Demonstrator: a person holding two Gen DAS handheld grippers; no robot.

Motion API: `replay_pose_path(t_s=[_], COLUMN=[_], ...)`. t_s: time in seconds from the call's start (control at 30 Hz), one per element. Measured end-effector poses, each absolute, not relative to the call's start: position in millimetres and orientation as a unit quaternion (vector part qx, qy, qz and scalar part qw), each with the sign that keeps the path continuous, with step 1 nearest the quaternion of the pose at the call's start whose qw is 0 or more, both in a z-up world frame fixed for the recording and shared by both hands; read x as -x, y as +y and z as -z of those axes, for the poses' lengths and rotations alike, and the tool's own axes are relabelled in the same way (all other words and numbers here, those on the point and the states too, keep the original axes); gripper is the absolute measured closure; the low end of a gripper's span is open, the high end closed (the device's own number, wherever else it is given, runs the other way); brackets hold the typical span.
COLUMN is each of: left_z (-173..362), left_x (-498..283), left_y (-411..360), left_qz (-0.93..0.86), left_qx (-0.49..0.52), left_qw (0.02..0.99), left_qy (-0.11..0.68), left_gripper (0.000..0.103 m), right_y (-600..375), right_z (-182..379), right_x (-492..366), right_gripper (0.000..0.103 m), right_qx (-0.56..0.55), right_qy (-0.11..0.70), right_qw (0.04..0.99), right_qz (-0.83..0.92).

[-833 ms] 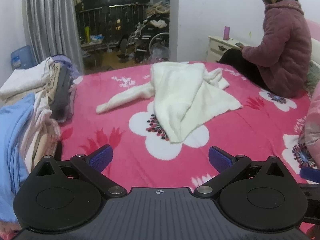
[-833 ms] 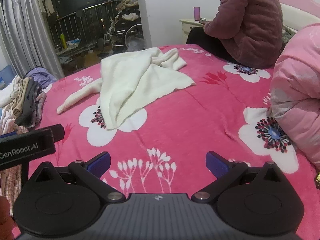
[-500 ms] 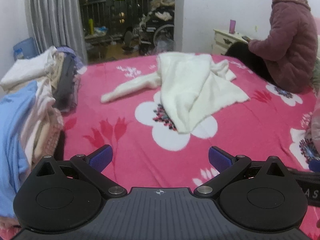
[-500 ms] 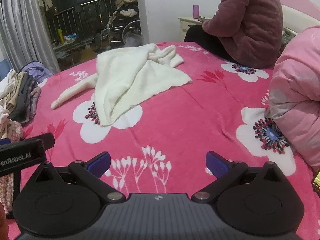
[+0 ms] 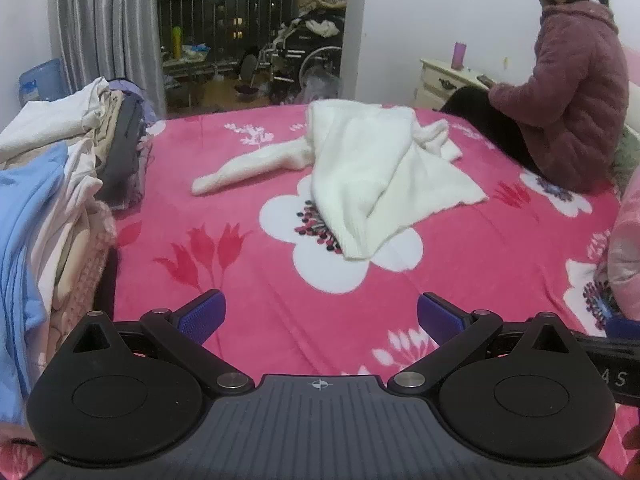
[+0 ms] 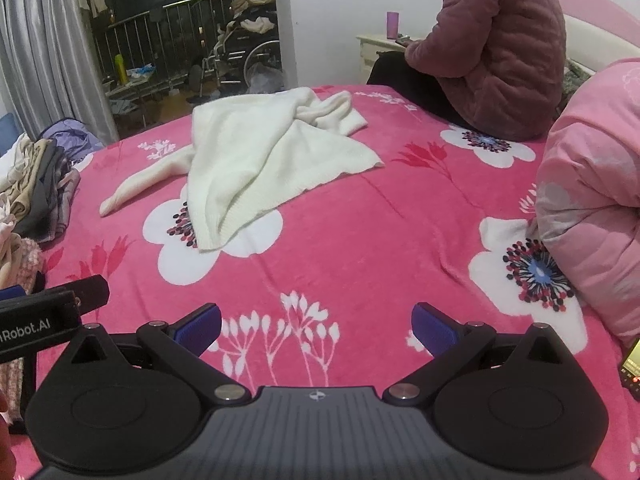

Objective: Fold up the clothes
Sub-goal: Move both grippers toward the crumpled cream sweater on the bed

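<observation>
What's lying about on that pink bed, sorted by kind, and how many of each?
White sweaters spread out: 1
Piles of clothes at the left edge: 1 (the single garments in it are too bunched to count)
Pink quilts at the right: 1
People sitting on the far corner: 1
Handheld grippers, both open and empty: 2 (left, right)
Total: 6

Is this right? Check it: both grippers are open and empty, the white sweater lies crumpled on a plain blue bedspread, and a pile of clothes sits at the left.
One detail is wrong. The bedspread is bright pink with white flowers, not plain blue, as the right wrist view shows. The rest holds: the white sweater lies crumpled, left gripper and right gripper are open and empty, and the pile of clothes sits at the left.
</observation>
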State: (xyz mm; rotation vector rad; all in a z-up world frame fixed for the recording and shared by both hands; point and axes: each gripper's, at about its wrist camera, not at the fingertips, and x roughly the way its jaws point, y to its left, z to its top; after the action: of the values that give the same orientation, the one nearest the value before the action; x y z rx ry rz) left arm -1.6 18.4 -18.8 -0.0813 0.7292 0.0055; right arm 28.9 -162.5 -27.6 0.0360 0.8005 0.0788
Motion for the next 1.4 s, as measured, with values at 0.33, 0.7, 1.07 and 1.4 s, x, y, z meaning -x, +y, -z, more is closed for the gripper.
replay_pose_path(t_s=[0.33,0.7,1.07,1.4], left_z=[20,21,24,7], left_x=[3,4,3,-1], left_y=[25,32,34,30], left_qz=[-0.018,-0.05,-0.049,-0.037], left_qx=[0.062,0.067,0.071,0.029], left_qw=[0.93,0.93,0.926,0.935], left_qy=[0.361,0.358,0.367,0.351], left_gripper=[0.0,0.0,0.0,0.0], right_y=[-161,-159,-156,-157], right_z=[34,32,32,26], right_x=[-28,-27,-29,-25], right_gripper=[0.0,0.0,0.0,0.0], right_qx=[-0.014,-0.01,-0.001,-0.001], right_qy=[0.397,0.396,0.398,0.394], right_qw=[0.917,0.918,0.917,0.918], right_qz=[-0.037,-0.035,-0.034,-0.035])
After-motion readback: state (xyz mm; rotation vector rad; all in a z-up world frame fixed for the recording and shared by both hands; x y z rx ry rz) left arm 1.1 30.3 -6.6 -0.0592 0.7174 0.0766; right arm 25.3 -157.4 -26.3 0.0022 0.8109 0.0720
